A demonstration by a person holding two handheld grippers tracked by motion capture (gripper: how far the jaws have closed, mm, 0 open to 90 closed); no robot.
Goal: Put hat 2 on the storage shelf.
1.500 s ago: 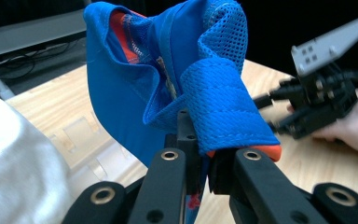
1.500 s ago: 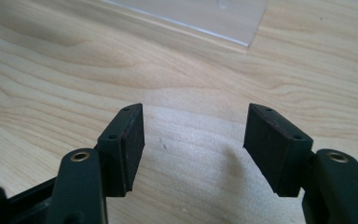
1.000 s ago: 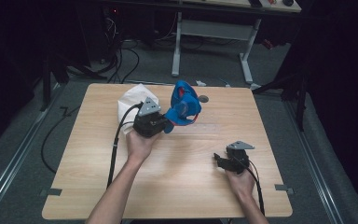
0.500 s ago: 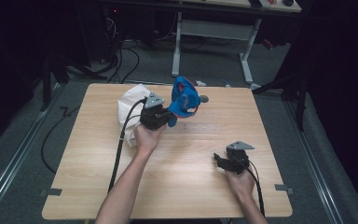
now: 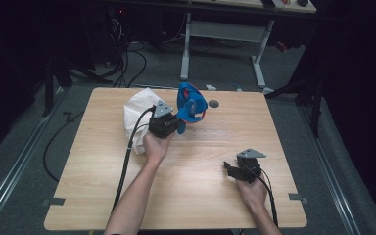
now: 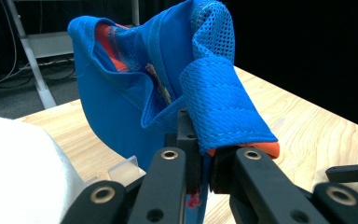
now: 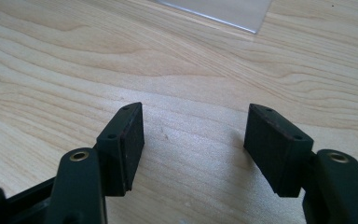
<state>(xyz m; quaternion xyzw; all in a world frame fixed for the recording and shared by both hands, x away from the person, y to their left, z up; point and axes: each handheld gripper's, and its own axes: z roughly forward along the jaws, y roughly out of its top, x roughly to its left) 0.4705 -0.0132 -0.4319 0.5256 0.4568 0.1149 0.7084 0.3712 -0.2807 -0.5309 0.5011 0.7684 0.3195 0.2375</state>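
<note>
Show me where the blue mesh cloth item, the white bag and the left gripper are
Blue mesh cloth item (image 6: 214,98): left gripper view, on its folded mesh strap.
White bag (image 5: 136,111): high view, on its upper side.
Left gripper (image 5: 178,128): high view, where its closed jaws pinch the cloth.

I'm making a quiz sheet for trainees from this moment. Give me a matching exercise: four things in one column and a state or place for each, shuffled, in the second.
Things:
1. blue mesh fabric item with orange lining
2. white crumpled cloth bag
3. left hand-held gripper
4. right hand-held gripper

States or places:
A. jaws open over bare wood
B. clamped between two black jaws, lifted above the table
C. shut on fabric
D. lying at the table's far left, beside the left hand

Pairs: 1-B, 2-D, 3-C, 4-A
</note>
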